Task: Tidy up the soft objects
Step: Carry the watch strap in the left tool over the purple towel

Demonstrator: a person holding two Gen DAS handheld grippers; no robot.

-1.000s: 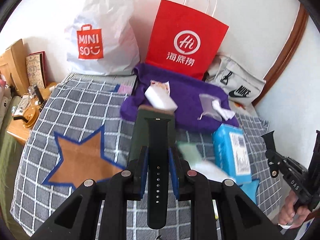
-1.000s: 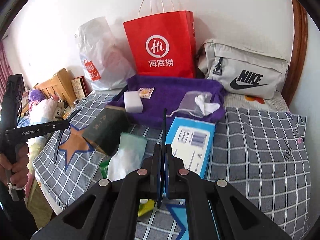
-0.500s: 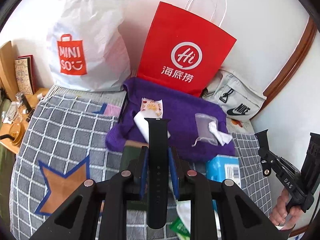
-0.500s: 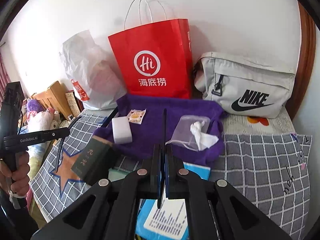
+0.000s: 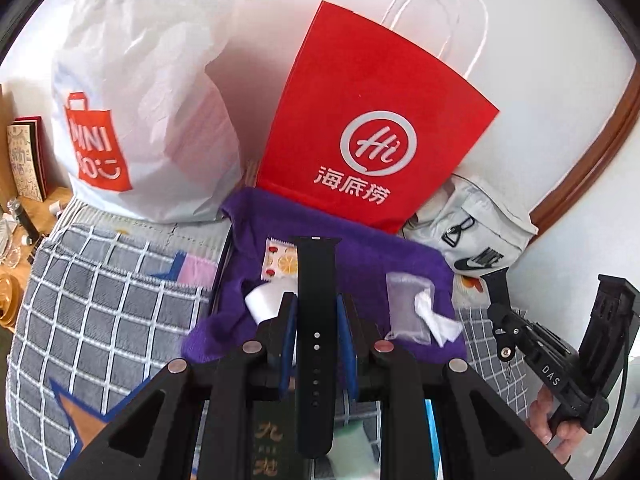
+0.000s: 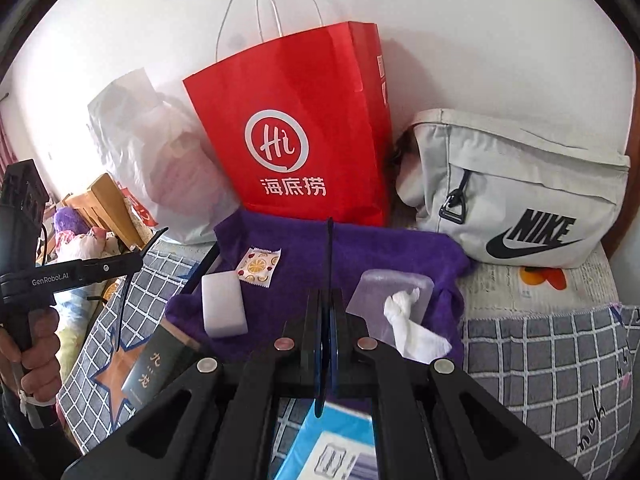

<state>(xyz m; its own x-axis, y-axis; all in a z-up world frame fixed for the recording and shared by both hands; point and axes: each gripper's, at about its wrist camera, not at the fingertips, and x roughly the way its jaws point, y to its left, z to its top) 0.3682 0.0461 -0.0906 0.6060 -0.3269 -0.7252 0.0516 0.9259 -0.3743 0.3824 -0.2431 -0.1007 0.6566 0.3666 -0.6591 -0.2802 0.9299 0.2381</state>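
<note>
Left wrist view: the left hand-held gripper pinches a black strap flat-on, held over the purple towel on the bed. On the towel lie a sponge, a sachet and a clear pouch, none yet put away.

Right wrist view: the right hand-held gripper pinches another strap edge-on, also over the towel. A red bag stands behind. Judging by this, sorting is early; both straps remain to be placed.
</note>
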